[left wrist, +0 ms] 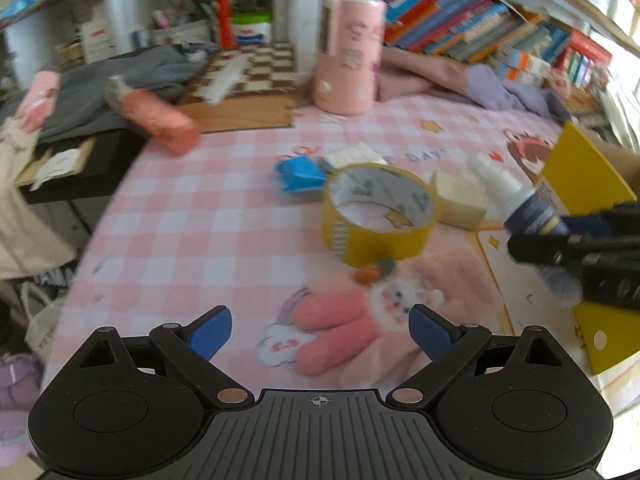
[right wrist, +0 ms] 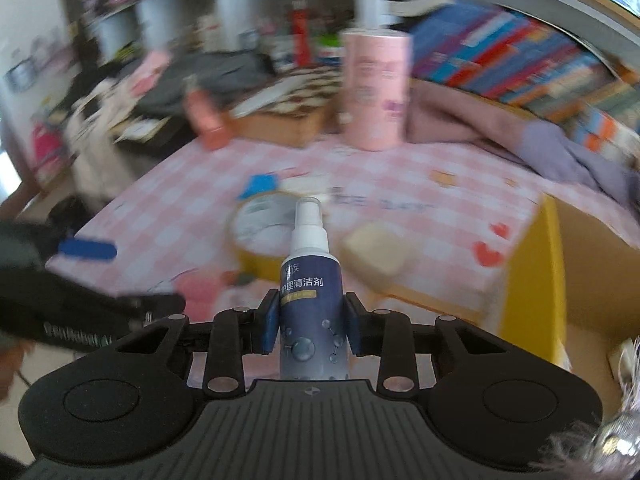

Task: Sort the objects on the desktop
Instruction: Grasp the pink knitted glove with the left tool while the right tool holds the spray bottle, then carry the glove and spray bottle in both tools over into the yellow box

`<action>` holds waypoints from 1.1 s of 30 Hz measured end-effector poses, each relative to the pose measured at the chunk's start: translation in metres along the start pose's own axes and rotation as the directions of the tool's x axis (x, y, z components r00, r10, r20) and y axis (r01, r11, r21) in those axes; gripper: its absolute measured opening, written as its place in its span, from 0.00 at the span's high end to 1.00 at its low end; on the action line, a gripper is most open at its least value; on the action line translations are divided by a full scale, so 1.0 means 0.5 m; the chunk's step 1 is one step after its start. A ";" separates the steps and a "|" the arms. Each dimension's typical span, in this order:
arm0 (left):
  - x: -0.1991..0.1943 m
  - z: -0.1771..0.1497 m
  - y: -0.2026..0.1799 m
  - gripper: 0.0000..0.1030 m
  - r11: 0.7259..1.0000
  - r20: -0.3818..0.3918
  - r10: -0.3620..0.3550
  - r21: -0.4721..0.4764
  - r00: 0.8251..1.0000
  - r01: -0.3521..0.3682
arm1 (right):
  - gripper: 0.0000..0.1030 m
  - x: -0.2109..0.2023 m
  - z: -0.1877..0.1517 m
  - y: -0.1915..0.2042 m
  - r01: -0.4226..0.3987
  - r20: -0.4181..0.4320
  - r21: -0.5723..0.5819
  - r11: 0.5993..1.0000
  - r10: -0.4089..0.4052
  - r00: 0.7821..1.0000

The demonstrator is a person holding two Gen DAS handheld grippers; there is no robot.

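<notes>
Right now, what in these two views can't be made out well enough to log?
- Left wrist view: the lower end of the spray bottle is hidden by the right gripper clamped on it.
- Left wrist view: the yellow box is cut off by the right edge, contents unseen.
- Right wrist view: motion blur smears the tape roll and the books; titles unreadable.
- Left gripper: open, empty.

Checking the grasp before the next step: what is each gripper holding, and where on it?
The right gripper clamps the dark blue spray bottle with a white nozzle around its lower body. The left gripper holds nothing.
</notes>
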State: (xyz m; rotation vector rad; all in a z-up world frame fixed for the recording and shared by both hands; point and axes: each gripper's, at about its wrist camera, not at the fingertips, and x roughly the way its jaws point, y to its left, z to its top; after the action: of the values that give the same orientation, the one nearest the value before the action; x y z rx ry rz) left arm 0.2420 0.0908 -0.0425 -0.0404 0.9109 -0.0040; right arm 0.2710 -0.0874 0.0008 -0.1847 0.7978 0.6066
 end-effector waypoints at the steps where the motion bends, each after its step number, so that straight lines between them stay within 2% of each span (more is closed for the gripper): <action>1: 0.014 0.002 -0.007 0.06 1.000 -0.008 -0.012 0.017 1.000 0.012 | 0.71 -0.001 0.000 -0.009 0.010 0.000 0.023 1.000 -0.010 1.000; 5: 0.060 0.004 -0.038 0.07 0.994 -0.040 -0.060 0.090 0.997 0.064 | 0.70 -0.003 -0.008 -0.024 0.033 -0.003 0.070 0.997 -0.033 0.999; 7: 0.078 0.000 -0.048 0.08 0.991 -0.058 -0.057 0.115 0.997 0.063 | 0.70 -0.004 -0.009 -0.021 0.035 -0.005 0.059 0.998 -0.035 0.999; 11: 0.076 -0.005 -0.051 0.12 0.994 -0.033 -0.054 0.093 0.998 0.057 | 0.70 -0.010 -0.011 -0.014 0.042 0.004 0.026 0.999 -0.042 0.999; 14: 0.059 -0.012 -0.055 0.37 0.993 -0.022 -0.066 0.100 0.998 0.068 | 0.70 -0.013 -0.015 -0.013 0.054 0.012 0.015 0.998 -0.054 0.998; 16: 0.048 -0.017 -0.058 0.71 0.991 -0.015 -0.088 0.103 0.996 0.089 | 0.70 -0.017 -0.019 -0.013 0.060 0.016 0.015 0.998 -0.060 0.998; 18: 0.042 -0.018 -0.059 0.86 0.988 -0.028 -0.123 0.095 0.992 0.125 | 0.70 -0.022 -0.021 -0.013 0.058 0.017 0.025 0.998 -0.058 0.998; 20: 0.028 -0.015 -0.061 0.88 0.986 -0.016 -0.136 0.093 0.991 0.137 | 0.70 -0.027 -0.025 -0.012 0.056 0.019 0.037 0.998 -0.057 0.998; 26: -0.053 0.005 -0.044 0.88 0.986 0.105 -0.153 0.082 0.983 0.145 | 0.70 -0.048 -0.034 0.003 0.062 0.036 0.050 0.997 -0.064 0.997; 33: -0.118 0.015 -0.006 0.88 0.988 0.186 -0.152 -0.002 0.971 0.155 | 0.70 -0.081 -0.052 0.029 0.063 0.055 0.055 0.996 -0.066 0.996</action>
State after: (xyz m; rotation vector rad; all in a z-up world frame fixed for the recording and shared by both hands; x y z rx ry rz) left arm 0.2116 0.0892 0.0087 -0.1246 0.7198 -0.1346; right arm 0.2249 -0.1031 0.0128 -0.1437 0.7494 0.5265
